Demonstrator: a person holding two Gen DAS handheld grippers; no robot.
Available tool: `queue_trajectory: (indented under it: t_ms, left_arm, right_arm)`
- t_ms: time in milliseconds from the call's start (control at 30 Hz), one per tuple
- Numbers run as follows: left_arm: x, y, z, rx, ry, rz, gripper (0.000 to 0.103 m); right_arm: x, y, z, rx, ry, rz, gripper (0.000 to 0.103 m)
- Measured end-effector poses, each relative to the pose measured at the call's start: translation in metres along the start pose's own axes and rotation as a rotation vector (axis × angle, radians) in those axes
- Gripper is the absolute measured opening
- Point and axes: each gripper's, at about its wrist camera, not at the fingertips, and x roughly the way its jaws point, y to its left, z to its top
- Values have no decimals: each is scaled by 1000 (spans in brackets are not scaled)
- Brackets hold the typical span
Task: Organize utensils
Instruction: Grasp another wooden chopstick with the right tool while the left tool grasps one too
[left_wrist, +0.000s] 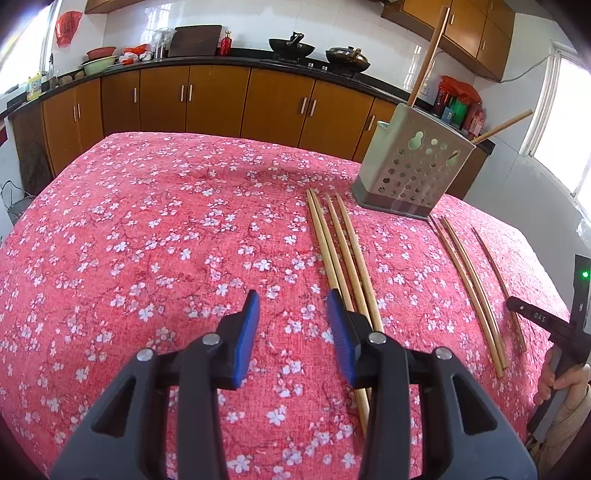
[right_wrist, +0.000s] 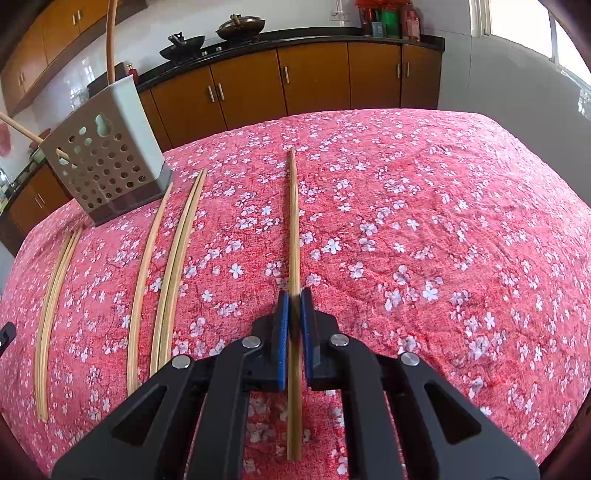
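Right claw (right_wrist: 294, 299) gripping single chopstick (right_wrist: 293, 221), pads pinching it, stick lying along worktop (right_wrist: 443, 221). Left claw (left_wrist: 293, 308) hovering part-open, holding nothing. Holder (right_wrist: 107, 162) containing two chopsticks; loose chopsticks (left_wrist: 340, 251) awaiting transfer. Task standing early.

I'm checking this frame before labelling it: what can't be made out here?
- Left wrist view: near ends of the four chopsticks hidden behind the left gripper.
- Right wrist view: the held chopstick blurs between the right gripper pads.
- Both views: the holder contents below its rim hidden by its wall.
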Motion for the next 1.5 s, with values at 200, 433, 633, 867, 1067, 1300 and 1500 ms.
queue_trajectory:
  t_ms: [200, 433, 633, 867, 1067, 1300, 1500]
  left_arm:
    - [-3, -1, -2, 7, 2, -10, 39]
    - [-1, -6, -2, 17, 9, -22, 39]
    - [2, -8, -3, 14, 22, -58, 38]
    - [4, -14, -6, 21, 42, -128, 32]
    - [13, -29, -14, 94, 98, -108, 22]
    - [16, -33, -22, 128, 123, -43, 19]
    - [19, -42, -24, 164, 128, 42, 10]
  right_arm:
    - [2, 1, 1, -3, 1, 1, 8]
    - [1, 1, 1, -6, 1, 2, 8]
    - [1, 1, 1, -10, 2, 0, 8]
    - [1, -1, 1, -12, 2, 3, 8]
    - [1, 0, 1, -11, 2, 5, 8]
    - [1, 0, 1, -12, 2, 3, 8]
    - [-2, 5, -3, -44, 4, 0, 8]
